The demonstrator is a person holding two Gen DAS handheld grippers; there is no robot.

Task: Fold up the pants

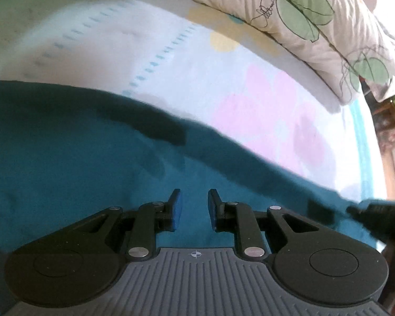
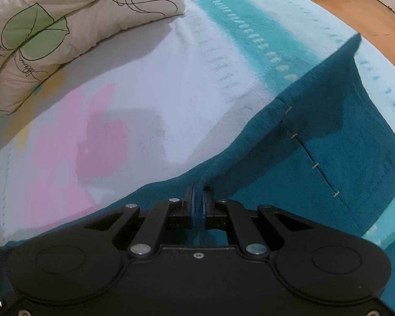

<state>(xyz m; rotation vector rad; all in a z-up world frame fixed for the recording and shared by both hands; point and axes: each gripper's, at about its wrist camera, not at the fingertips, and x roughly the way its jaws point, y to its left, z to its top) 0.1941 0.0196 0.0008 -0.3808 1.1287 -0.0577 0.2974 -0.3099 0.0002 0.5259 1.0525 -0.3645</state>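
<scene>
The teal pants (image 1: 79,152) lie spread on the bed. In the left wrist view my left gripper (image 1: 194,206) hovers over the cloth, open and empty, with its blue pads apart. In the right wrist view my right gripper (image 2: 197,200) is shut on an edge of the teal pants (image 2: 342,142) and pulls a ridge of fabric up toward the jaws. A seam with pale stitches (image 2: 314,166) runs across the cloth to its right. The right gripper also shows as a dark blur at the right edge of the left wrist view (image 1: 376,218).
The bed sheet (image 2: 144,100) is white with pink and yellow patches and a turquoise stripe (image 2: 237,26). A pillow (image 1: 297,23) with green leaf print lies at the head of the bed, also in the right wrist view (image 2: 65,18). Wooden floor (image 2: 355,5) lies beyond the bed edge.
</scene>
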